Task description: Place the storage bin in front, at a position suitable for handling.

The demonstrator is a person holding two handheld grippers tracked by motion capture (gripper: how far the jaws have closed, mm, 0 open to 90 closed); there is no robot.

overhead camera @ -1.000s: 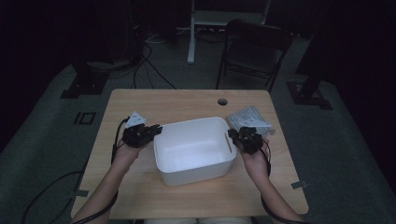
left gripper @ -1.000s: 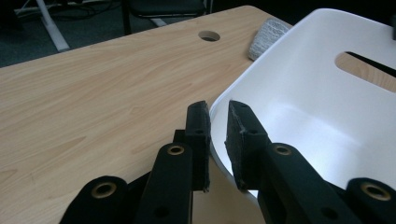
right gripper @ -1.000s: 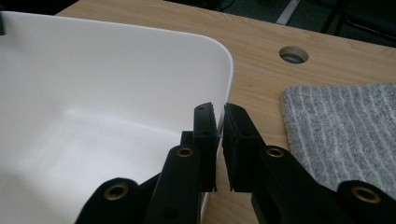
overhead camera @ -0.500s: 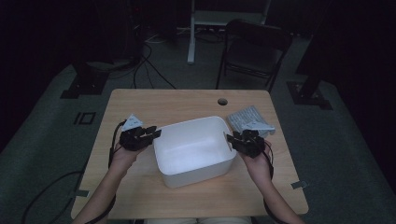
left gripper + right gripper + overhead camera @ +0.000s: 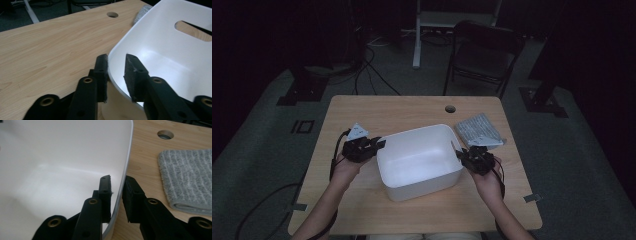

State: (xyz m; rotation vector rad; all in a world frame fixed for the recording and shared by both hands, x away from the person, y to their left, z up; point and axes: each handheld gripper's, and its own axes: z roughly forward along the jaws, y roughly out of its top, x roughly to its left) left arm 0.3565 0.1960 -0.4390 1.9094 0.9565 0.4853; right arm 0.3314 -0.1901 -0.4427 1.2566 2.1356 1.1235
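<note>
The left tool (image 5: 379, 145) straddles the left rim of the white tub (image 5: 419, 160); its jaws have just been closing, the outer pad against the wall, the inner one a gap away. The right tool (image 5: 460, 153) straddles the right rim, having likewise just closed further, with slivers of gap visible. The tub lies between both tools, mid-worktop (image 5: 412, 107), its long axis running left to right. A folded grey cloth (image 5: 477, 129) lies just beyond the right tool; nothing obstructs.

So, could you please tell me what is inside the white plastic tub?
The white plastic tub looks empty: bare white floor and walls, with a handle slot in one wall. The floor strip behind its near wall is hidden.
</note>
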